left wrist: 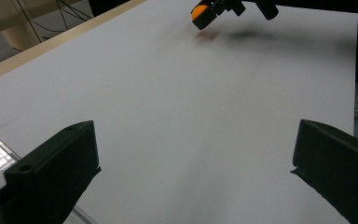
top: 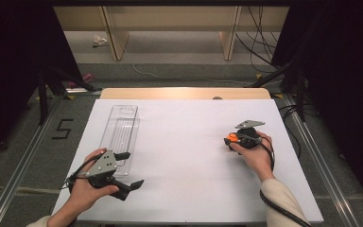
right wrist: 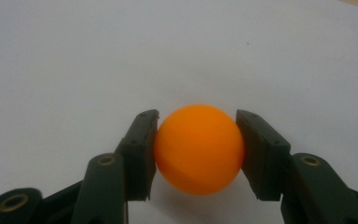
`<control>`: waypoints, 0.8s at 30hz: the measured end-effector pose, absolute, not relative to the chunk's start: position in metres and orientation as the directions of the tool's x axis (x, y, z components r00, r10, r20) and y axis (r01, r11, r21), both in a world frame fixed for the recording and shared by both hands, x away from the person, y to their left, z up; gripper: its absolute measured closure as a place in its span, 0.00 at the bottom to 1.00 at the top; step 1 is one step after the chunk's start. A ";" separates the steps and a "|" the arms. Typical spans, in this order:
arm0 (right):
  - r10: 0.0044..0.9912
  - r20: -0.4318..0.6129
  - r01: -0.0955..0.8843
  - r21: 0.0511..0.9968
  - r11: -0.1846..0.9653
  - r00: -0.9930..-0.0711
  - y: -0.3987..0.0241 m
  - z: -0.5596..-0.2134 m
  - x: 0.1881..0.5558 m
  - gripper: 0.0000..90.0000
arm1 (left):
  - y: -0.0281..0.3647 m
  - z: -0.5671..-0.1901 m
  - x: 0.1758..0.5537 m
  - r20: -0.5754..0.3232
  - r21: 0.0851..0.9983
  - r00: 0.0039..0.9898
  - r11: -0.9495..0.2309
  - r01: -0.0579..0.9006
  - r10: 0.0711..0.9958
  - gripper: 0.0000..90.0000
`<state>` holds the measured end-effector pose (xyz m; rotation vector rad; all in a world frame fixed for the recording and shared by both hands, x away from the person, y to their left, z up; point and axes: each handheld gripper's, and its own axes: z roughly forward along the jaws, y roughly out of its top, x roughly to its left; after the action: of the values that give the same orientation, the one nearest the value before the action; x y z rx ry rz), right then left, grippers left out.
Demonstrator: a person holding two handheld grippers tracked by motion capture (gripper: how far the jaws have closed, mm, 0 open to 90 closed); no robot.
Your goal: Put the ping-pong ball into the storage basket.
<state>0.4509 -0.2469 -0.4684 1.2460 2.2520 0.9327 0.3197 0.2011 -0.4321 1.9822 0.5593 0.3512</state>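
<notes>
In the right gripper view, the right gripper [right wrist: 198, 149] has its two black jaws closed on an orange ball [right wrist: 198, 148], one pad pressing each side at the ball's widest part. White table surface [right wrist: 74, 56] lies behind and below the ball; whether the ball rests on the table or is lifted just above it cannot be told from here. In the high view the ball [top: 232, 137] sits at about three o'clock on the white table [top: 184, 179], with the right gripper [top: 234, 139] held by the person's right hand [top: 255, 153], which comes in from five o'clock. The left gripper view shows the same ball [left wrist: 199, 13] far off at twelve o'clock, with a faint shadow on the table just under it.

The left gripper [top: 130, 170] lies at about eight o'clock on the table in the person's left hand [top: 87, 187], its jaws standing wide apart with nothing between them. In its own view the left gripper [left wrist: 193, 158] frames only bare table. A clear plastic tray [top: 120, 130] lies at ten o'clock, its near end just beside the left gripper.
</notes>
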 end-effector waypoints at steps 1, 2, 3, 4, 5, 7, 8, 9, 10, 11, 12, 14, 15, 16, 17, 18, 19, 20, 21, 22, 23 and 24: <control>0.852 -0.026 0.584 0.717 0.380 -0.523 -0.246 -0.468 0.451 0.57 | 0.201 -0.432 0.320 0.007 0.891 0.851 -0.389 0.234 0.526 0.00; 0.851 -0.027 0.581 0.719 0.381 -0.525 -0.245 -0.467 0.450 0.57 | 0.201 -0.432 0.320 0.006 0.891 0.851 -0.389 0.234 0.526 0.00; 0.849 -0.026 0.579 0.721 0.381 -0.527 -0.244 -0.467 0.450 0.57 | 0.201 -0.432 0.320 0.006 0.891 0.851 -0.389 0.234 0.526 0.00; 0.848 -0.028 0.576 0.722 0.383 -0.530 -0.243 -0.466 0.449 0.57 | 0.201 -0.432 0.320 0.006 0.891 0.851 -0.389 0.234 0.526 0.00; 0.846 -0.028 0.573 0.724 0.384 -0.532 -0.243 -0.465 0.449 0.57 | 0.201 -0.432 0.320 0.006 0.891 0.850 -0.389 0.234 0.526 0.00; 0.844 -0.028 0.569 0.726 0.386 -0.536 -0.241 -0.464 0.448 0.57 | 0.201 -0.432 0.320 0.006 0.891 0.850 -0.389 0.234 0.526 0.00; 0.842 -0.030 0.567 0.727 0.388 -0.539 -0.240 -0.463 0.448 0.57 | 0.201 -0.432 0.320 0.007 0.891 0.850 -0.389 0.234 0.526 0.00; 0.841 -0.030 0.564 0.728 0.389 -0.541 -0.240 -0.463 0.448 0.57 | 0.201 -0.432 0.320 0.006 0.891 0.850 -0.389 0.234 0.526 0.00; 0.839 -0.029 0.564 0.728 0.390 -0.543 -0.239 -0.463 0.448 0.57 | 0.201 -0.432 0.320 0.007 0.891 0.850 -0.389 0.234 0.526 0.00; 0.839 -0.029 0.564 0.728 0.390 -0.543 -0.239 -0.463 0.448 0.57 | 0.201 -0.432 0.320 0.007 0.891 0.851 -0.389 0.234 0.526 0.00; 0.837 -0.029 0.561 0.729 0.392 -0.547 -0.238 -0.462 0.447 0.57 | 0.201 -0.432 0.320 0.007 0.891 0.850 -0.390 0.233 0.526 0.00; 0.837 -0.029 0.560 0.730 0.391 -0.547 -0.237 -0.461 0.447 0.57 | 0.201 -0.432 0.320 0.007 0.891 0.850 -0.390 0.233 0.526 0.00; 0.837 -0.029 0.560 0.730 0.391 -0.547 -0.237 -0.461 0.447 0.57 | 0.201 -0.432 0.320 0.007 0.891 0.851 -0.389 0.233 0.526 0.00; 0.834 -0.030 0.555 0.733 0.393 -0.551 -0.236 -0.461 0.447 0.57 | 0.201 -0.432 0.320 0.007 0.891 0.851 -0.389 0.233 0.526 0.00; 0.834 -0.030 0.555 0.733 0.393 -0.551 -0.236 -0.461 0.447 0.57 | 0.201 -0.432 0.320 0.007 0.891 0.851 -0.389 0.233 0.526 0.00; 0.833 -0.031 0.553 0.734 0.394 -0.552 -0.235 -0.460 0.446 0.57 | 0.201 -0.432 0.320 0.007 0.891 0.851 -0.389 0.233 0.526 0.00; 0.831 -0.029 0.551 0.736 0.394 -0.556 -0.234 -0.460 0.446 0.57 | 0.201 -0.432 0.320 0.007 0.891 0.851 -0.390 0.233 0.525 0.00; 0.831 -0.029 0.551 0.736 0.394 -0.556 -0.234 -0.460 0.446 0.57 | 0.201 -0.432 0.320 0.008 0.891 0.851 -0.390 0.233 0.526 0.00; 0.830 -0.030 0.549 0.737 0.395 -0.557 -0.233 -0.459 0.446 0.57 | 0.201 -0.432 0.320 0.008 0.891 0.851 -0.390 0.233 0.526 0.00; 0.828 -0.029 0.547 0.738 0.396 -0.560 -0.233 -0.459 0.446 0.57 | 0.201 -0.432 0.320 0.008 0.891 0.851 -0.390 0.233 0.525 0.00; 0.827 -0.029 0.545 0.739 0.396 -0.561 -0.232 -0.458 0.445 0.57 | 0.201 -0.432 0.320 0.008 0.891 0.851 -0.390 0.233 0.526 0.00; 0.827 -0.029 0.545 0.739 0.396 -0.561 -0.232 -0.458 0.445 0.57 | 0.201 -0.432 0.320 0.008 0.891 0.851 -0.390 0.233 0.526 0.00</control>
<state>0.4450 -0.2316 -0.4582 1.1821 2.2659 0.9796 0.3196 0.2011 -0.4320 1.9832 0.5583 0.3527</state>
